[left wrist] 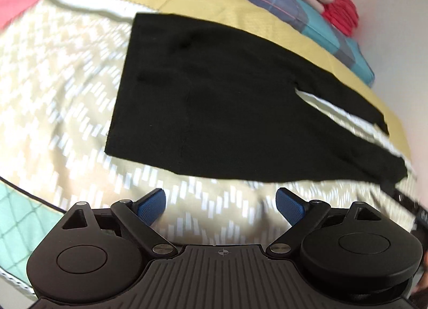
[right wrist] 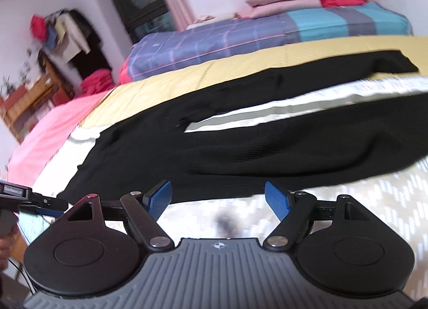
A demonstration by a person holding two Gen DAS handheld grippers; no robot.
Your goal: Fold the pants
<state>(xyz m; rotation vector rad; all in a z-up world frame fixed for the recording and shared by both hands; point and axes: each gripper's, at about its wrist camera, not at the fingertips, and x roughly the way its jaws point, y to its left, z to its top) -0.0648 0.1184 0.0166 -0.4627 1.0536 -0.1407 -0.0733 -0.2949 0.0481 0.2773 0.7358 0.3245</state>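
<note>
black knit fabric, soft and limp by the look of it: the pants [left wrist: 214, 94] lie spread flat on the patterned bedspread [left wrist: 67, 89], just ahead of my left claw [left wrist: 220, 206] and filling most of the view beyond its tips. from that claw the waistband edge sits ahead and to the left, while the two legs run off to the right, split by a thin wedge of bedspread. my right claw [right wrist: 217, 199] looks at the pants [right wrist: 240, 143] low and from the side, with the nearer leg just past its tips and the farther leg behind it, next to the yellow sheet [right wrist: 187, 76]. both claws stand wide with nothing between the blue pads [left wrist: 152, 206], and neither touches the cloth. i judge this garment light, floppy and not slippery; it will drape and sag wherever it is unsupported, and a pinch in the middle would only bunch it. so i would take it at edges: a corner of the waistband with the left claw and the hem or outer seam of the near leg with the right, pinching both layers together, then carry them over in step so the fold lands straight. nothing here is fragile, though the soft bedding may wrinkle underneath.
</note>
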